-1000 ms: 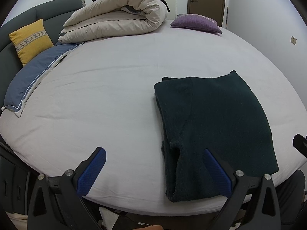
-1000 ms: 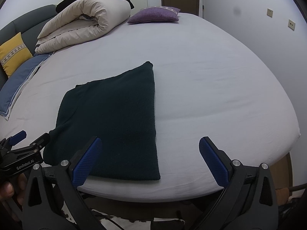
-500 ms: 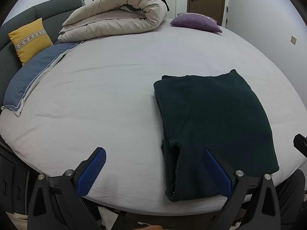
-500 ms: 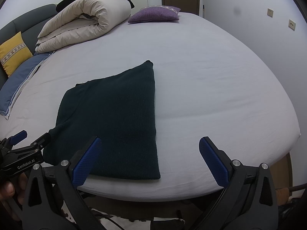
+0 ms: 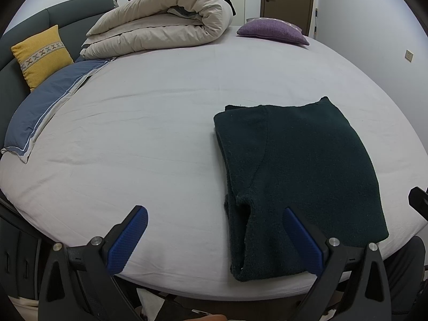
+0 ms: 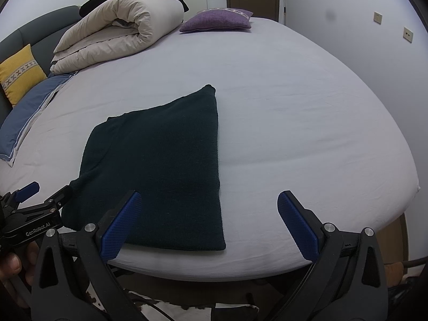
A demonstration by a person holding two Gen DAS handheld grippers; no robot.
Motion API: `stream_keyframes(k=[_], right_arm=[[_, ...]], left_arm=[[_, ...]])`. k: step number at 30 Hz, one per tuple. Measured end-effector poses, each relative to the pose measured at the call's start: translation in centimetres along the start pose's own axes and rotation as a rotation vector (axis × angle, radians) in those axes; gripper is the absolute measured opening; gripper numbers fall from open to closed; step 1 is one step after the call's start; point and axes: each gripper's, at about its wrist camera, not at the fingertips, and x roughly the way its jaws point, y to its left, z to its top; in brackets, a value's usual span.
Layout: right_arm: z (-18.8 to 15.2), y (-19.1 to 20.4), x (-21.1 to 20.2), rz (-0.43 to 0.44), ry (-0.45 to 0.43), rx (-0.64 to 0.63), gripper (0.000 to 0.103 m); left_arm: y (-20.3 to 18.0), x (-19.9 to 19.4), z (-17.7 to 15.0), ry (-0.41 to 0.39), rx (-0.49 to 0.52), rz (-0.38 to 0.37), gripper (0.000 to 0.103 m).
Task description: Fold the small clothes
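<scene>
While dark green knit garment [image 5: 297,171] lies folded flat at near edge of bed [image 5: 149,123], my left gripper [image 5: 214,238] and right gripper [image 6: 206,220] hover spread wide, holding nothing. Next fold: pinch both near corners together, lift evenly, keep edges aligned.

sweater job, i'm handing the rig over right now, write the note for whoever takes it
Left gripper: open, empty, at the near bed edge by the sweater's left side.
Right gripper: open, empty, at the near edge by its right side.
Sweater: dark green, lying flat on the bed, folded into a rough rectangle, near edge.
Done: sides look folded in.
Left: likely one more fold in half, then tidy; nothing is gripped yet.
</scene>
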Motion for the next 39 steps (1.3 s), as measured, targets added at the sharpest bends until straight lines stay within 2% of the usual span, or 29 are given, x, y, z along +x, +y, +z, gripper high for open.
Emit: stream_keyframes(k=[39], right_arm=[[0.21, -0.14, 0.47, 0.016, 0.009, -0.013, 0.103]], left_arm=[[0.49, 0.58, 0.11, 0.01, 0.007, -0.01, 0.103]])
